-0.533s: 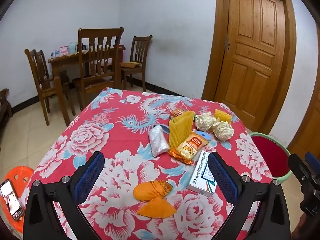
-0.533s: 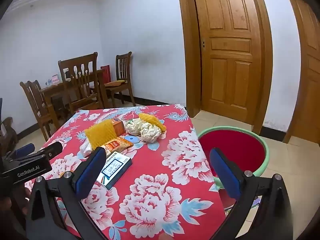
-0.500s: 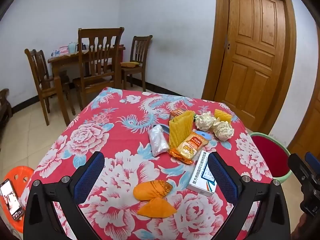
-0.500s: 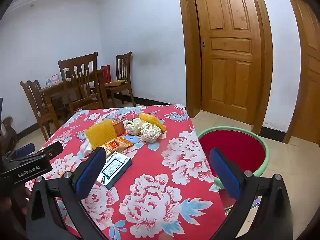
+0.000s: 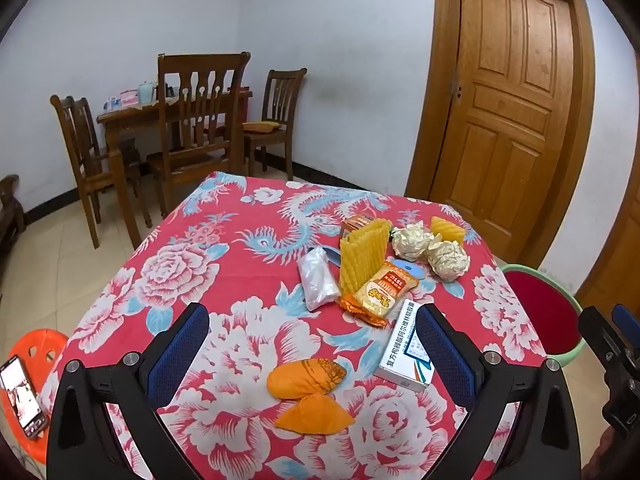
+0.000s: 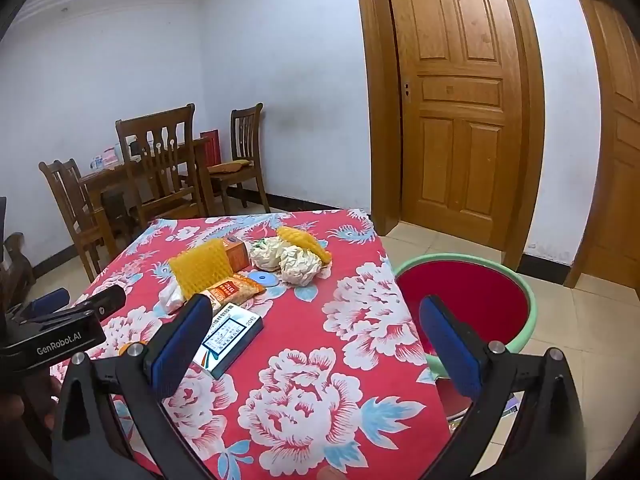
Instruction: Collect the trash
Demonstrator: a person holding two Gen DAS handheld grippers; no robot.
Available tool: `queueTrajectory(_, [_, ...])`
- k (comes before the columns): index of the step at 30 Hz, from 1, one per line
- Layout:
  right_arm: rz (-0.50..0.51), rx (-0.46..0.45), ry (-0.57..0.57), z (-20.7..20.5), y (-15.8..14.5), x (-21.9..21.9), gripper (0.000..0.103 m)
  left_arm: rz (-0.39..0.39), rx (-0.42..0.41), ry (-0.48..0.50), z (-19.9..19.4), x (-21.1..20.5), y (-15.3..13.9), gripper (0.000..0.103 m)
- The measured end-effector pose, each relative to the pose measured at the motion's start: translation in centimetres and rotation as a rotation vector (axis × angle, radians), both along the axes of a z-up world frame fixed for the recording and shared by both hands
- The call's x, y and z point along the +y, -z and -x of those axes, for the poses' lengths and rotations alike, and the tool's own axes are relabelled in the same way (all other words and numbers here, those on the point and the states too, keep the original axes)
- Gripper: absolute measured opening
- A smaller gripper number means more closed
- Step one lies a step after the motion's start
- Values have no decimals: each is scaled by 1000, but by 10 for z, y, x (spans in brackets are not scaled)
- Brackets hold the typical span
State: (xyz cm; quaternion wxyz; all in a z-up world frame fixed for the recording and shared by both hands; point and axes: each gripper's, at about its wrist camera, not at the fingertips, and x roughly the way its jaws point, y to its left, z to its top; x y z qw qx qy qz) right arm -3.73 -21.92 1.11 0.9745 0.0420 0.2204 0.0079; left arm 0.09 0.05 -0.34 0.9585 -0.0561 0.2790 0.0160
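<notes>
Left tool (image 5: 312, 344): jaws spread wide, nothing between them; hovers over the near end of the desk (image 5: 192, 264), tilted down
Right tool (image 6: 316, 332): released, empty; at the desk's right edge
Trash: all on the floral cloth; two orange peels (image 5: 306, 374) nearest the left tool; white medicine box (image 5: 404, 350) just beside; snack packet (image 5: 382, 290), yellow foam net (image 5: 362, 254), clear plastic bag (image 5: 316, 278), two crumpled paper balls (image 5: 448, 260) further back (clustered, some touching)
Basin (image 6: 464, 292): red inside, green rim; on the floor right of the desk

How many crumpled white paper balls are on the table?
2. One paper ball lies beside the yellow foam net; the other touches it, nearer the table's right edge. None visibly hidden.
</notes>
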Motion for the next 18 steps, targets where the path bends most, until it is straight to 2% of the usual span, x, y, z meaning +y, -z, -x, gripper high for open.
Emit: queueTrajectory(18, [2, -1, -1, 0, 2, 0, 102, 1, 4, 0, -1, 0, -1, 102])
